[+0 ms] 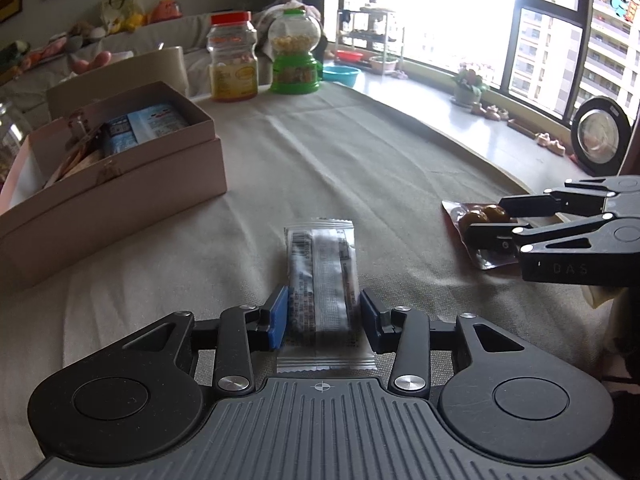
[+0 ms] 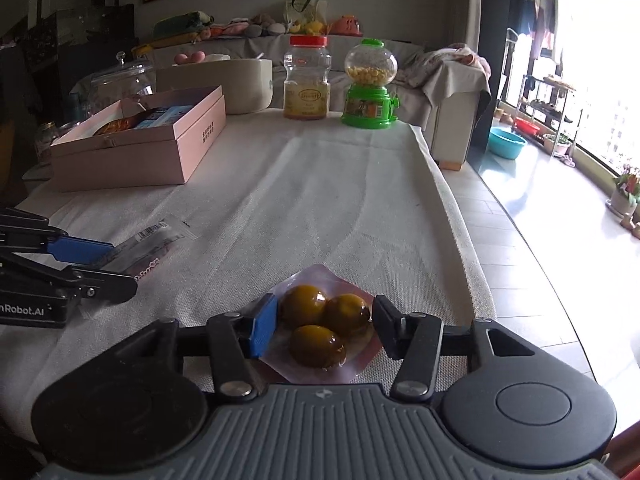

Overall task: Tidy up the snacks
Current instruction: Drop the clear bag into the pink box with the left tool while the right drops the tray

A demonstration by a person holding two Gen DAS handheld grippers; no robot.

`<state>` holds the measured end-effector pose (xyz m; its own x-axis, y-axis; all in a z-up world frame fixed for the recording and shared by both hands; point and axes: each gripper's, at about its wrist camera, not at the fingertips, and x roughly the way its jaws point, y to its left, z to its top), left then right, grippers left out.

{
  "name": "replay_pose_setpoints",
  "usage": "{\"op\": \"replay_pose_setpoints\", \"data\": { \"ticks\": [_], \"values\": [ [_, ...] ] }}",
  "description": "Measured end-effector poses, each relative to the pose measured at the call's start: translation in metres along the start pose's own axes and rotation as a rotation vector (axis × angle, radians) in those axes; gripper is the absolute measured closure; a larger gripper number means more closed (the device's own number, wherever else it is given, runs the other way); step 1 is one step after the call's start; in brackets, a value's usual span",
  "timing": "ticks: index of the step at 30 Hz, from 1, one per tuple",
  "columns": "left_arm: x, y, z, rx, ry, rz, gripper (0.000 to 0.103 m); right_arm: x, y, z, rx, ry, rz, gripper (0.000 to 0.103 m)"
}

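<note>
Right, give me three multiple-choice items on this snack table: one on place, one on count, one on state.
1. The pink box sits:
A. far left on the table
B. on the floor
C. by the window

2. Round brown snacks in the clear pack:
A. one
B. three
C. five

3. The pink box is:
A. taped shut
B. upside down
C. open, with packets inside

Answers:
1 A, it sits left of the red-lidded jar.
2 B, three show between the right tool fingers.
3 C, blue packets are visible inside.

Readable lettering: "DAS" on the black right gripper [image 1: 494, 226] body; "nRobot.AI", cut off at the frame edge, on the black left gripper [image 2: 110, 264] body.
</note>
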<state>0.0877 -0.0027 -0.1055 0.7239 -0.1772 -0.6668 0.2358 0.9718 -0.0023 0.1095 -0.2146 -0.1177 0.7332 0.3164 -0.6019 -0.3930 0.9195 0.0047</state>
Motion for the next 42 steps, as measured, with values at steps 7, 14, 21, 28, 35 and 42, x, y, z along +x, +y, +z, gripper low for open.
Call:
{"op": "replay_pose_setpoints", "data": {
  "ticks": [7, 14, 21, 28, 35, 42],
  "values": [
    [-0.017, 0.004, -0.005, -0.049, -0.038, -0.020, 0.061, -0.026, 0.013, 0.015, -0.033, -0.033, 0.084, 0.055],
    [-0.112, 0.065, 0.045, -0.150, -0.315, 0.048, 0.061, -0.091, 0.033, 0.117, -0.142, -0.277, 0.157, 0.055],
    [-0.107, 0.146, 0.110, -0.254, -0.345, 0.147, 0.061, -0.063, 0.078, 0.249, -0.124, -0.313, 0.300, 0.054],
    [0.015, 0.213, 0.087, -0.431, -0.048, 0.039, 0.059, 0.038, 0.130, 0.293, -0.152, -0.178, 0.253, 0.054],
    [0.018, 0.219, 0.082, -0.304, -0.090, 0.237, 0.066, 0.153, 0.167, 0.300, -0.060, 0.077, 0.343, 0.054],
    [-0.021, 0.224, 0.066, -0.404, -0.174, 0.092, 0.065, 0.237, 0.199, 0.278, 0.002, 0.334, 0.404, 0.070]
  ]
}}
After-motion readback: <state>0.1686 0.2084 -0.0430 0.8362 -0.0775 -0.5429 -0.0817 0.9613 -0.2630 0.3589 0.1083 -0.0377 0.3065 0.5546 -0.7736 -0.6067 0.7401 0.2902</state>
